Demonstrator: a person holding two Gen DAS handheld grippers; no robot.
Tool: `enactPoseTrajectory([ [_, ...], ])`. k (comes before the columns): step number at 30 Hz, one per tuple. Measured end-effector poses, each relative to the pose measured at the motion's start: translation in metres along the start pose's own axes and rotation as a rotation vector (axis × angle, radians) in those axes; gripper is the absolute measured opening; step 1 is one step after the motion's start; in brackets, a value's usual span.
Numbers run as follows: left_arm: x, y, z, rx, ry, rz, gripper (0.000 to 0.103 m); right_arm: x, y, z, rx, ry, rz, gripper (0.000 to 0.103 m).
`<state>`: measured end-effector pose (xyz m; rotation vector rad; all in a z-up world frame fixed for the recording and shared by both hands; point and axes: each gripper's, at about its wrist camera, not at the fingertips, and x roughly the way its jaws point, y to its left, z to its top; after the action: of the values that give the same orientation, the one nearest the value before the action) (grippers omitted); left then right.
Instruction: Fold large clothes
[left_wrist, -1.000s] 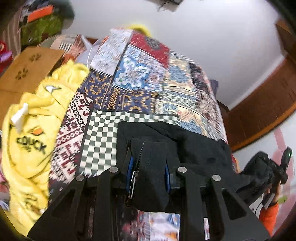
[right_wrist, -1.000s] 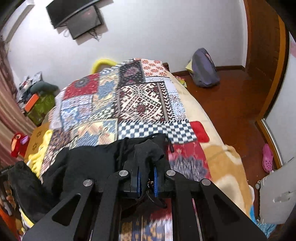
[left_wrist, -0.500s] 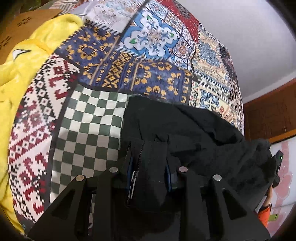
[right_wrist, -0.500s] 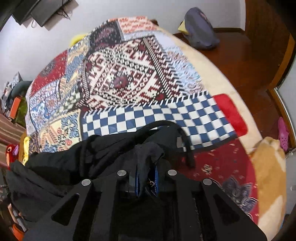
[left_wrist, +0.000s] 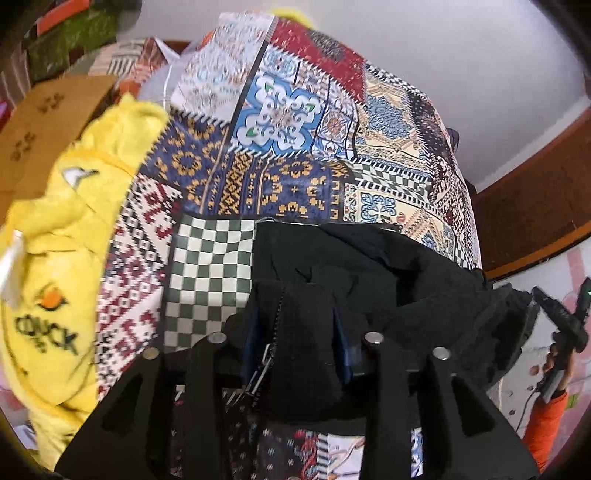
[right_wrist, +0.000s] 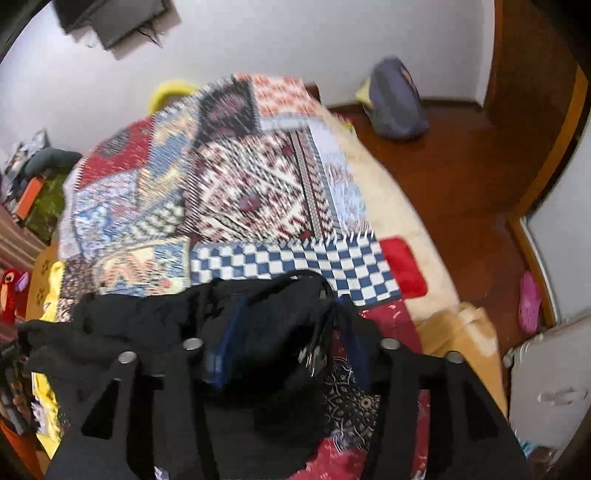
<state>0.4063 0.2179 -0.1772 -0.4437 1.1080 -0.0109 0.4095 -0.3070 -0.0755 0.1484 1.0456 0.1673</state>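
Note:
A black zip-up garment (left_wrist: 369, 269) lies bunched at the near edge of a patchwork bedspread (left_wrist: 291, 122). My left gripper (left_wrist: 299, 347) is shut on a fold of it beside the zipper. In the right wrist view the garment (right_wrist: 155, 325) spreads to the left, and my right gripper (right_wrist: 288, 354) has its jaws spread wide, with black cloth and the zipper still lying between them. The right gripper also shows at the far right of the left wrist view (left_wrist: 561, 325).
A yellow hoodie (left_wrist: 62, 236) lies on the bed's left edge beside a cardboard box (left_wrist: 37, 122). In the right wrist view there is a wooden floor with a grey backpack (right_wrist: 395, 99), a pink slipper (right_wrist: 530, 302) and a white appliance (right_wrist: 546, 387).
My right gripper's jaws have opened wide from being shut on the black cloth. Both views have tilted up from the bed. The left gripper keeps its hold.

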Motion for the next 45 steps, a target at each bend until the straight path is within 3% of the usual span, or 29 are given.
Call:
enactPoseTrajectory([
  [1, -0.008, -0.001, -0.001, 0.012, -0.028, 0.014, 0.054, -0.010, 0.002, -0.001, -0.012, -0.023, 0.006, 0.052],
  [4, -0.035, -0.010, -0.005, 0.053, -0.117, 0.044, 0.066, -0.043, 0.012, -0.006, -0.039, -0.081, 0.036, 0.053],
  [10, -0.066, -0.039, -0.035, 0.189, -0.157, 0.050, 0.066, -0.076, 0.048, -0.031, -0.161, -0.153, 0.118, 0.061],
  [12, -0.063, -0.055, -0.050, 0.246, -0.153, 0.061, 0.066, -0.079, 0.060, -0.041, -0.224, -0.123, 0.158, 0.061],
  [21, -0.006, -0.121, -0.096, 0.395, -0.089, 0.026, 0.066, -0.024, 0.106, -0.085, -0.277, -0.028, 0.194, 0.061],
  [26, 0.027, -0.144, -0.085, 0.389, -0.095, 0.008, 0.066, 0.009, 0.117, -0.092, -0.266, 0.025, 0.197, 0.061],
  [30, 0.046, -0.147, -0.057, 0.336, -0.131, 0.012, 0.070, 0.035, 0.121, -0.081, -0.255, 0.022, 0.168, 0.061],
  [36, 0.087, -0.144, -0.025, 0.321, -0.078, 0.058, 0.073, 0.076, 0.116, -0.064, -0.223, 0.070, 0.169, 0.066],
  [40, 0.107, -0.136, -0.021, 0.295, -0.060, 0.075, 0.083, 0.093, 0.117, -0.065, -0.238, 0.093, 0.161, 0.072],
  [45, 0.107, -0.135, -0.024, 0.293, -0.064, 0.075, 0.084, 0.090, 0.117, -0.066, -0.248, 0.088, 0.147, 0.072],
])
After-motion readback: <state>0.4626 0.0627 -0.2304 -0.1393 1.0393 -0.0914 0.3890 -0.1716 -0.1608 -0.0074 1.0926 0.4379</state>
